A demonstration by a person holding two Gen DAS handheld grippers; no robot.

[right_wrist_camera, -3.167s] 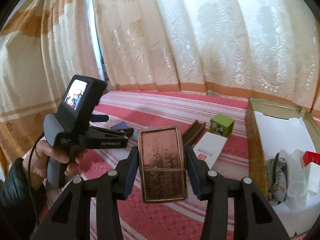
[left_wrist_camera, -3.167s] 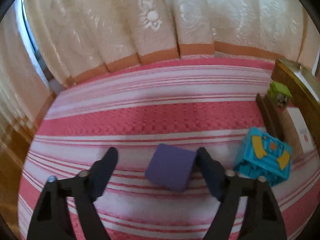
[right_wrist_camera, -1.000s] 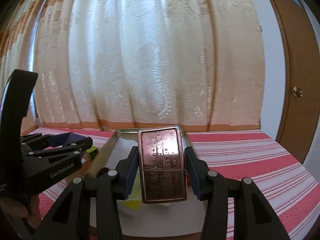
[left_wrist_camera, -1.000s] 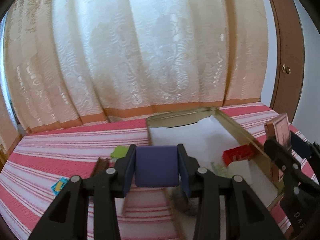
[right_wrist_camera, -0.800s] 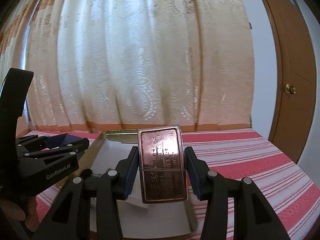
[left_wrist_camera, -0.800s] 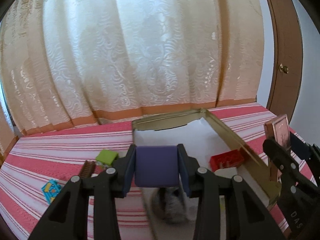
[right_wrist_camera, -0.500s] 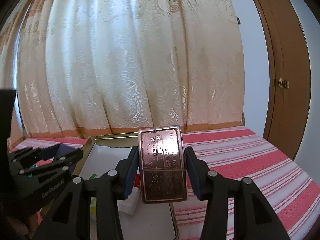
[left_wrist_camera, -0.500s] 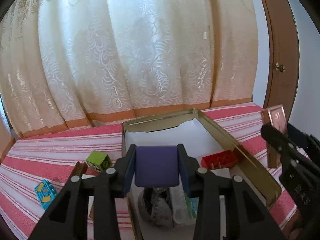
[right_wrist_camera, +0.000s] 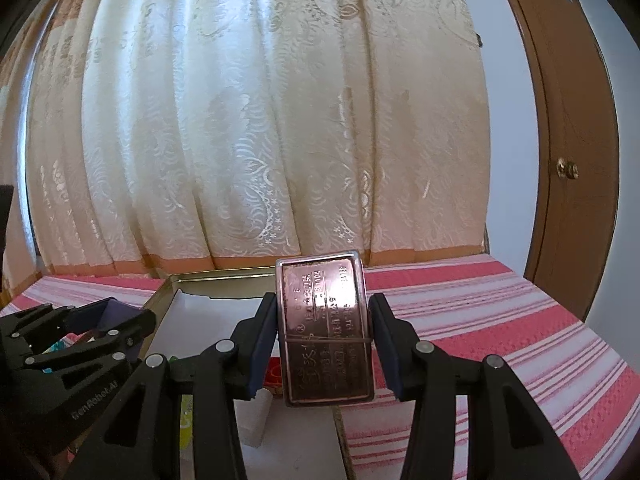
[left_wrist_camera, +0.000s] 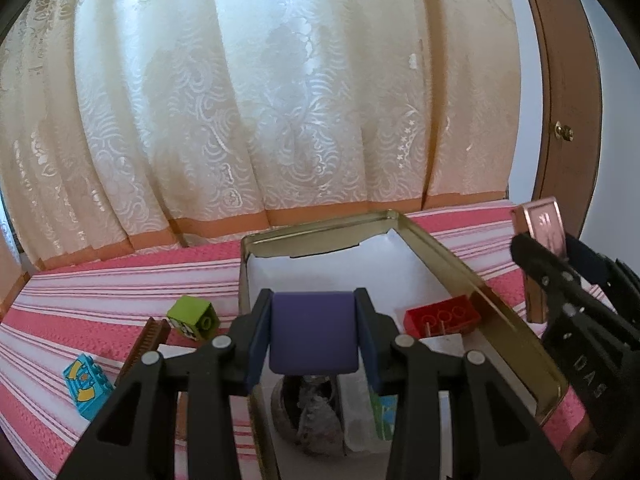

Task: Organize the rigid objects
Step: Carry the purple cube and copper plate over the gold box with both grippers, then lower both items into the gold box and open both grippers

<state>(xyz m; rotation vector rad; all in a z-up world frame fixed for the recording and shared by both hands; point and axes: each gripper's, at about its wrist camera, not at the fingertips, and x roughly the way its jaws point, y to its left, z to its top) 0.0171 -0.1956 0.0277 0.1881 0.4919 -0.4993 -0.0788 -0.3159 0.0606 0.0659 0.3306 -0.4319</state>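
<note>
My left gripper [left_wrist_camera: 313, 336] is shut on a purple block [left_wrist_camera: 313, 330] and holds it above the near end of an open gold tin [left_wrist_camera: 452, 258] lined with white paper. My right gripper [right_wrist_camera: 323, 340] is shut on a copper metal case [right_wrist_camera: 325, 328], held above the tin's right side [right_wrist_camera: 160, 294]; the case also shows in the left wrist view [left_wrist_camera: 541, 232]. Inside the tin lie a red brick [left_wrist_camera: 442, 316], a grey bundle [left_wrist_camera: 310, 420] and a white and green box [left_wrist_camera: 374, 416].
On the pink striped cloth [left_wrist_camera: 92, 300] left of the tin lie a green block [left_wrist_camera: 192, 316], a blue block [left_wrist_camera: 86, 384] and a brown comb [left_wrist_camera: 146, 340]. Cream curtains [left_wrist_camera: 260, 100] hang behind. A brown door [right_wrist_camera: 568, 140] stands at the right.
My left gripper picked up the purple block from the cloth and carried it right over the tin. Both grippers have moved nearer the tin, which now lies under them.
</note>
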